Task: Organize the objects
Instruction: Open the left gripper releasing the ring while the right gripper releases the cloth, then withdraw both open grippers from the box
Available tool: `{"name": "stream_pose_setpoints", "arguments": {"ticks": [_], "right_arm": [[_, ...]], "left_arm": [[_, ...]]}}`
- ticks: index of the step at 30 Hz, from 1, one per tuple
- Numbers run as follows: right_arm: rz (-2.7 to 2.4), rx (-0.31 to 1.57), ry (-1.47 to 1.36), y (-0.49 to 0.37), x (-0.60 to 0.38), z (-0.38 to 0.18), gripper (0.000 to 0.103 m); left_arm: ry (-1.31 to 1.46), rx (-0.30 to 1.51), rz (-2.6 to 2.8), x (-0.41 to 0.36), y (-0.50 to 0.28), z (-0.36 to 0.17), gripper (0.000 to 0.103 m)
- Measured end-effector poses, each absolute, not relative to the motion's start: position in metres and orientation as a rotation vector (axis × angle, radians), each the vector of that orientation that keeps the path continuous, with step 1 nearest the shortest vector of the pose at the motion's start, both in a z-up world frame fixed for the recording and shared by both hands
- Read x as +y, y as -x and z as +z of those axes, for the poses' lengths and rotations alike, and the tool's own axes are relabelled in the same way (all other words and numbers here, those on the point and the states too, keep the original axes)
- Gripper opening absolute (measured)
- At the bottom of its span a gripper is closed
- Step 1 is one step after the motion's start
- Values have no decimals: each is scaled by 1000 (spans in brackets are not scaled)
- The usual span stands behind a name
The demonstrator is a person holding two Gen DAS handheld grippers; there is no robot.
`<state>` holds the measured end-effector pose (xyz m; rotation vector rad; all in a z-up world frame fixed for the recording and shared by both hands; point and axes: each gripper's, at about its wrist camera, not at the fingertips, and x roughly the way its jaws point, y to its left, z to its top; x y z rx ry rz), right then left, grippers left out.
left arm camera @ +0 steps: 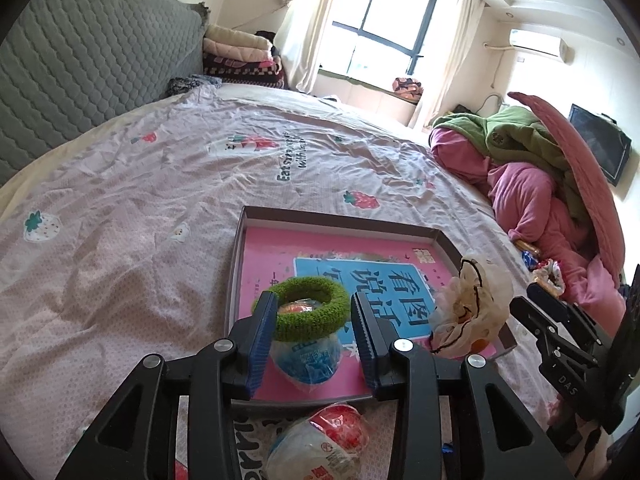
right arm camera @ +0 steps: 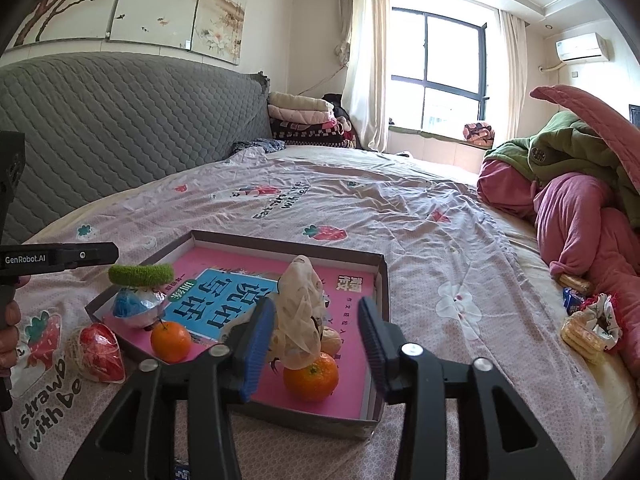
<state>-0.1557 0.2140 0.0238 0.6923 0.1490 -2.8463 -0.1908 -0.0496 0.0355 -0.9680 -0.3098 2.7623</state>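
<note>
My left tongs, half open, straddle the green hair ring lying flat; right tongs gape around the cream scrunchie.

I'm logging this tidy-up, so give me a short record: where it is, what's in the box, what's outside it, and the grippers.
place: bed
box: green ring on blue packet, beige scrunchie, two oranges
beside box: red packet
left gripper: open, around ring
right gripper: open, around scrunchie
</note>
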Motion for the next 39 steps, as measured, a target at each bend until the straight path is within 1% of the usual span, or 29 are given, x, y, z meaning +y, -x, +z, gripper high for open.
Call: {"name": "stream_pose_setpoints", "arguments": {"ticks": [1, 7, 9, 13, 17, 20, 23, 26, 32, 37, 39], "right_arm": [[-2846, 151, -692, 155, 214, 24, 53], [-2851, 149, -678, 153, 214, 26, 53], [-2851, 146, -680, 154, 214, 26, 53], [-2852, 148, -685, 154, 213, 26, 53], [-2853, 153, -685, 154, 212, 25, 53], [-2854, 153, -679, 152, 212, 26, 53], [-2860, 157, -672, 152, 212, 26, 56], [-2861, 160, -667, 151, 212, 27, 61], [-2858, 168, -648, 148, 210, 29, 63], [-2856, 178, -639, 145, 208, 30, 69], [-2851, 176, -635, 144, 207, 31, 69]], "left_arm": [[966, -308, 2763, -50, 190, 36, 40], [957, -277, 2772, -46, 186, 38, 42], [953, -267, 2773, -45, 186, 38, 50], [949, -251, 2776, -43, 185, 39, 52], [943, -237, 2793, -42, 184, 40, 61], [936, -229, 2802, -43, 182, 41, 64], [931, -222, 2809, -42, 181, 42, 65], [918, -208, 2825, -43, 178, 43, 73], [890, -170, 2858, -43, 169, 46, 74], [874, -167, 2874, -41, 162, 45, 75], [860, -167, 2881, -41, 158, 45, 75]]}}
